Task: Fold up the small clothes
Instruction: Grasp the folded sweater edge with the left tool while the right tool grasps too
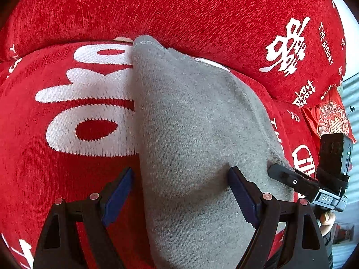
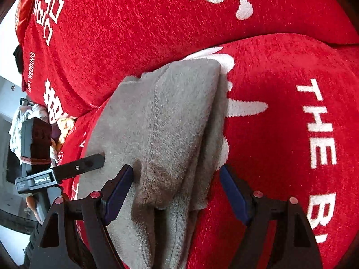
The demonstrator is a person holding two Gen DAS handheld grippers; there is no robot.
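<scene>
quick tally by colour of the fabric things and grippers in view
grey: 1, the folded garment
red: 3, the seat cover, the back cushion, the small printed cloth
black: 2, the left hand-held gripper and the right hand-held gripper, both open
total: 6

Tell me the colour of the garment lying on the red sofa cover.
Plain grey garment, no pattern; the left wrist view shows it best.

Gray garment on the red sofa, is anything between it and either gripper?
Nothing visible. The gray garment lies bare on the red sofa cover. The left gripper and right gripper both stand open directly over the cloth, with nothing covering it.
</scene>
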